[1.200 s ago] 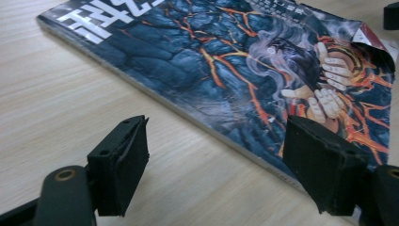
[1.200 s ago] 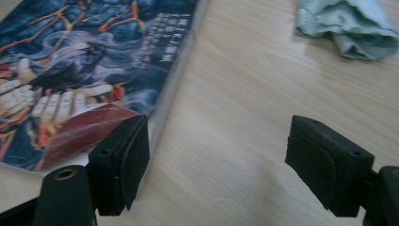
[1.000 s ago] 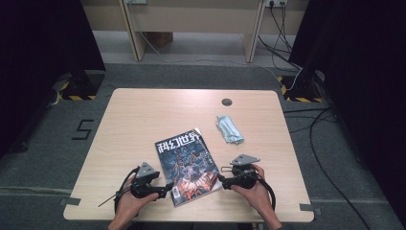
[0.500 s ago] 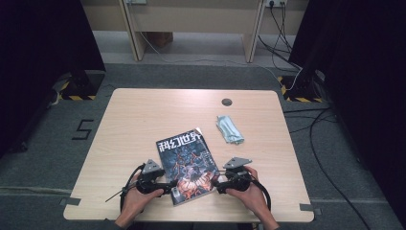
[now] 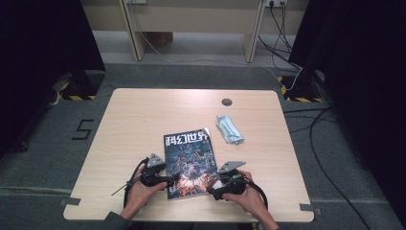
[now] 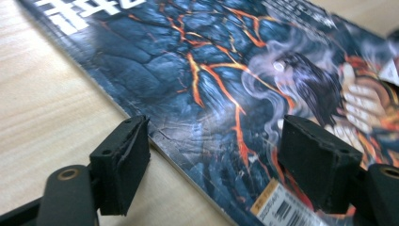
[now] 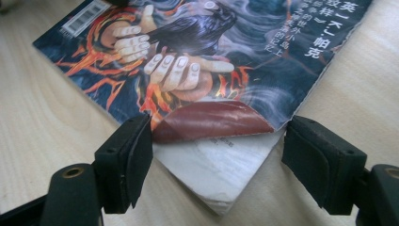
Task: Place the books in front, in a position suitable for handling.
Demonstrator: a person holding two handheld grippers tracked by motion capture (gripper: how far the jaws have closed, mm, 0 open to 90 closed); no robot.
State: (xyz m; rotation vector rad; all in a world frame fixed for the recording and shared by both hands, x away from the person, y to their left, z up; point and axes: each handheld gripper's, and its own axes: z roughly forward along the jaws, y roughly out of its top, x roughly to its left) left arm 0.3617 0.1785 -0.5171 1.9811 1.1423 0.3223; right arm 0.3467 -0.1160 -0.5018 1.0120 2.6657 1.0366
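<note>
Magazine lies flat on the bench, low and centre in the high view, cover up. Left gripper sits at its lower left edge, jaws spread, one over the wood and one over the cover near the barcode. Right gripper sits at the lower right corner, jaws spread on either side of it, where the cover corner curls back off the pale page. A packet lies to the magazine's upper right, apart from it.
</note>
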